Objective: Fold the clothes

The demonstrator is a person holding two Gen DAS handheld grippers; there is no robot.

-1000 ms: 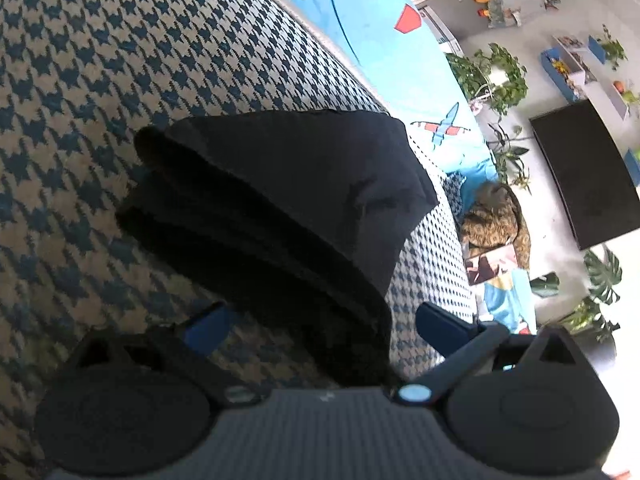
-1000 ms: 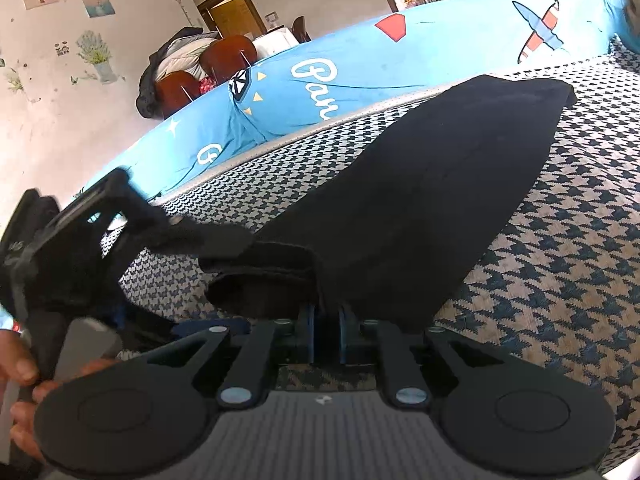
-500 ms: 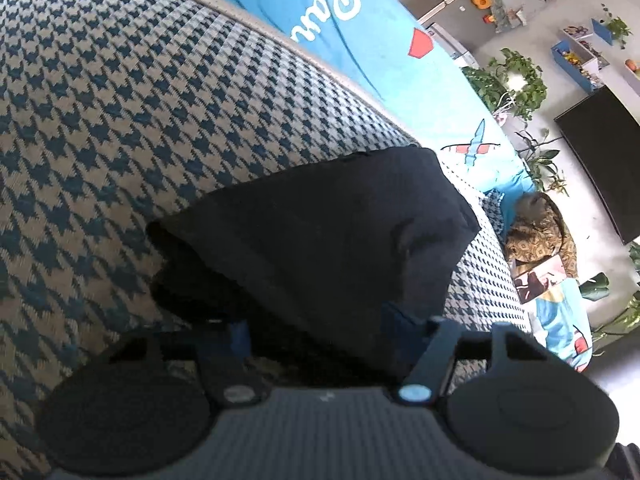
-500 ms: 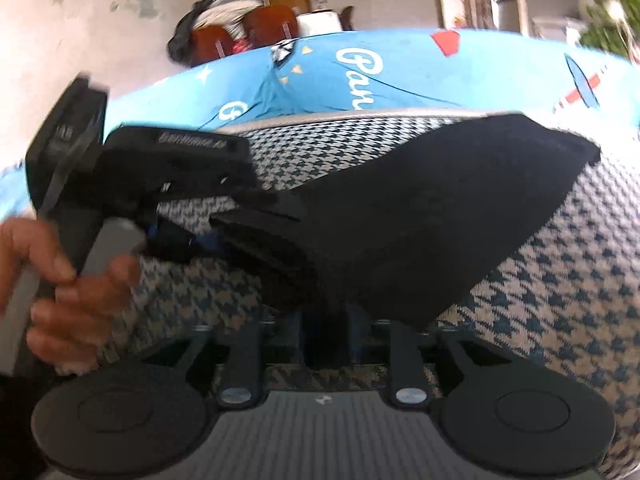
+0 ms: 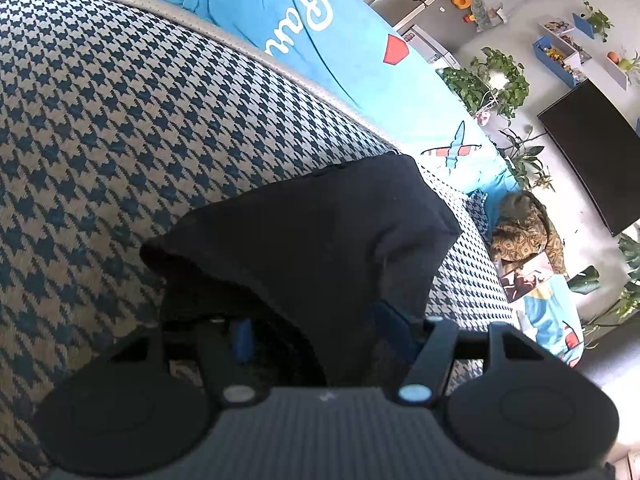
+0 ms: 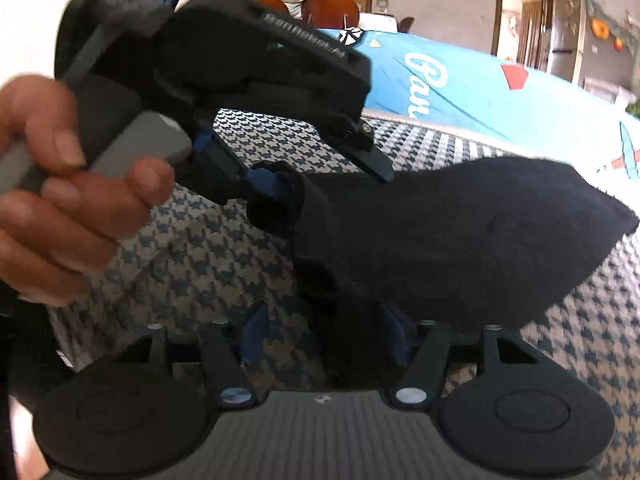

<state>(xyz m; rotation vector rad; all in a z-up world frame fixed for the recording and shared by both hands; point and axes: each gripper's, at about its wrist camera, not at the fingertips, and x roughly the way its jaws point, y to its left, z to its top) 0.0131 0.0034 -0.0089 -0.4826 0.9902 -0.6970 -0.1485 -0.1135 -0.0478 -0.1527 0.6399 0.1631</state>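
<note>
Black folded garment is lying on the houndstooth-patterned woven cushion, with the blue printed cloth sitting behind it. Left gripper is sitting at the garment's left end, right gripper at its near edge. Person's hand is sitting left of both.

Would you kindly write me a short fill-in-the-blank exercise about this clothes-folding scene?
The garment is ___ in colour.
It lies on a cover with a ___ pattern.
The jaws of the right gripper stand ___, with garment between them.
The blue fabric beyond the cover bears ___ lettering.
Missing words: black; houndstooth; open; white.
</note>
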